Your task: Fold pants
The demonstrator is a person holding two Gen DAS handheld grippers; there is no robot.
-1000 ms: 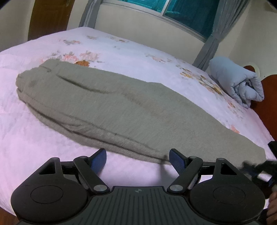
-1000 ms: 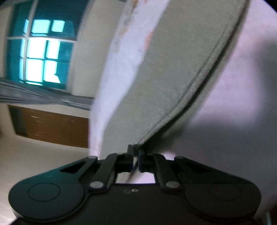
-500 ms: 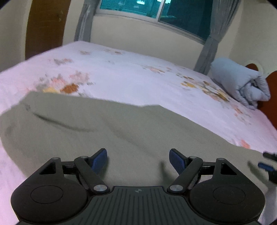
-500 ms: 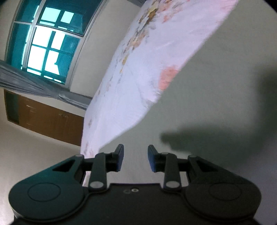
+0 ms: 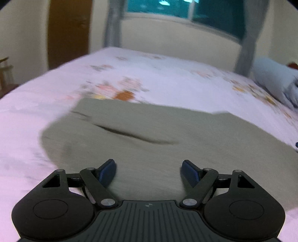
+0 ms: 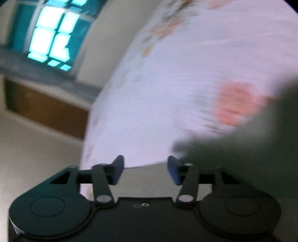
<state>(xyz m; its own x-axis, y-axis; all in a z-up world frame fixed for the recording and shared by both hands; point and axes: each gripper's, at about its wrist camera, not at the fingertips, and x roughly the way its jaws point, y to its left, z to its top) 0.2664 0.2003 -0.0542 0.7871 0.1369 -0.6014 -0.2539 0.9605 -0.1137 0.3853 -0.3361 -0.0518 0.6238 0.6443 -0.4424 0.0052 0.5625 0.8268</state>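
Both cameras shifted since earlier frames: left view swung toward waistband end, right view lifted off trouser edge it pinched.

Near: left gripper wide, nothing between jaws, poised over near hem side of grey-green pants. Right gripper jaws just been opening, empty, pants at its right.

Mid: pants flat on bed, long axis running left-right across left view; waistband end left.

Far: rolled blue blanket, window.

Judgement: left gripper nearer waistband end.

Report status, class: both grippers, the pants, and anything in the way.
Left gripper open, empty, over the pants. Right gripper just opened, nothing between the jaws. Pants flat on bed. Nothing blocking.
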